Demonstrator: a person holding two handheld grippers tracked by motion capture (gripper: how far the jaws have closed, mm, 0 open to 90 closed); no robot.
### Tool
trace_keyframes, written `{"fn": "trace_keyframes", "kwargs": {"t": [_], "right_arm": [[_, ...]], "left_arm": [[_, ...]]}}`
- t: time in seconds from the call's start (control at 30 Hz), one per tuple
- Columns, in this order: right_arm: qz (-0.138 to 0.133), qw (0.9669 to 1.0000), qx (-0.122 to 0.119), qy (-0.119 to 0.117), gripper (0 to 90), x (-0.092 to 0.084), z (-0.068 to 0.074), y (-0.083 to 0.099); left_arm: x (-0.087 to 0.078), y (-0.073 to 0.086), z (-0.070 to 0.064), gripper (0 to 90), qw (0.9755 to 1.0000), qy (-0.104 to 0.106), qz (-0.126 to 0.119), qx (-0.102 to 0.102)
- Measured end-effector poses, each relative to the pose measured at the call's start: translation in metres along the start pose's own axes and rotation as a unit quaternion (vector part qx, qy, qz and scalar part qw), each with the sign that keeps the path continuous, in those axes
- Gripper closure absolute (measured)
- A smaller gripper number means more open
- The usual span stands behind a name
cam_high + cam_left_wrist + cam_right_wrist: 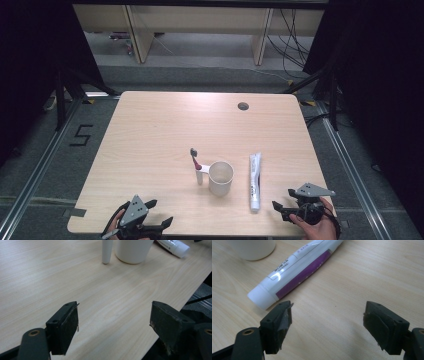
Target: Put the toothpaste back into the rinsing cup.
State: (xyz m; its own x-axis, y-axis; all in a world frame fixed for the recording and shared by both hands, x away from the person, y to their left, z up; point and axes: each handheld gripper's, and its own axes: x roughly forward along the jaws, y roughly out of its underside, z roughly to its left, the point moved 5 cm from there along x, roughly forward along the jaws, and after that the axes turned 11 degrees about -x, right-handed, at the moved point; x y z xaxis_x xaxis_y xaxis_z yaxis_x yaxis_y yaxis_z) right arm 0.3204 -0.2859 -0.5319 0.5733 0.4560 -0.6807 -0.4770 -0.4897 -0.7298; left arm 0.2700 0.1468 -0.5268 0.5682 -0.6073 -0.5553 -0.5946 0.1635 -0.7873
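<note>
**At the table's near edge: both grippers open, nothing held**

Low in the high view, the left gripper point(159, 211) sits at lower left and the right gripper point(281, 199) at lower right, each with jaws spread apart and empty. Centre frame, a white cup point(220, 178) stands upright on the table point(150, 130). Touching its left side stands a toothbrush point(196, 164), head up. Just right of the cup lies a toothpaste tube point(255, 181), cap toward the bottom. Right gripper view: tube cap point(260, 297) just beyond the left-hand jaw, apart from it.
</note>
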Motion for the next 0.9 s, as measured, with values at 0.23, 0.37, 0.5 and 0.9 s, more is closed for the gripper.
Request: {"fn": "trace_keyframes", "kwargs": {"t": [0.23, 0.37, 0.5, 0.9], "right_arm": [[-0.005, 1.0, -0.004, 0.003, 23.7, 0.0, -0.001, -0.001], [-0.009, 1.0, 0.001, 0.001, 23.7, -0.001, -0.001, -0.006], [-0.014, 0.9999, 0.001, 0.003, 23.8, -0.001, -0.002, -0.017], [0.016, 0.9998, 0.002, -0.009, 24.1, 0.01, -0.005, -0.047]], "left_arm": [[-0.001, 0.008, -0.001, 22.1, 0.9993, -0.01, 0.021, 0.031], [0.0, 0.01, -0.003, 22.1, 0.9995, -0.007, 0.024, 0.021], [0.002, 0.011, -0.002, 22.1, 0.9993, -0.01, 0.027, 0.024], [0.004, 0.013, -0.003, 22.1, 0.9992, -0.008, 0.031, 0.025]]}}
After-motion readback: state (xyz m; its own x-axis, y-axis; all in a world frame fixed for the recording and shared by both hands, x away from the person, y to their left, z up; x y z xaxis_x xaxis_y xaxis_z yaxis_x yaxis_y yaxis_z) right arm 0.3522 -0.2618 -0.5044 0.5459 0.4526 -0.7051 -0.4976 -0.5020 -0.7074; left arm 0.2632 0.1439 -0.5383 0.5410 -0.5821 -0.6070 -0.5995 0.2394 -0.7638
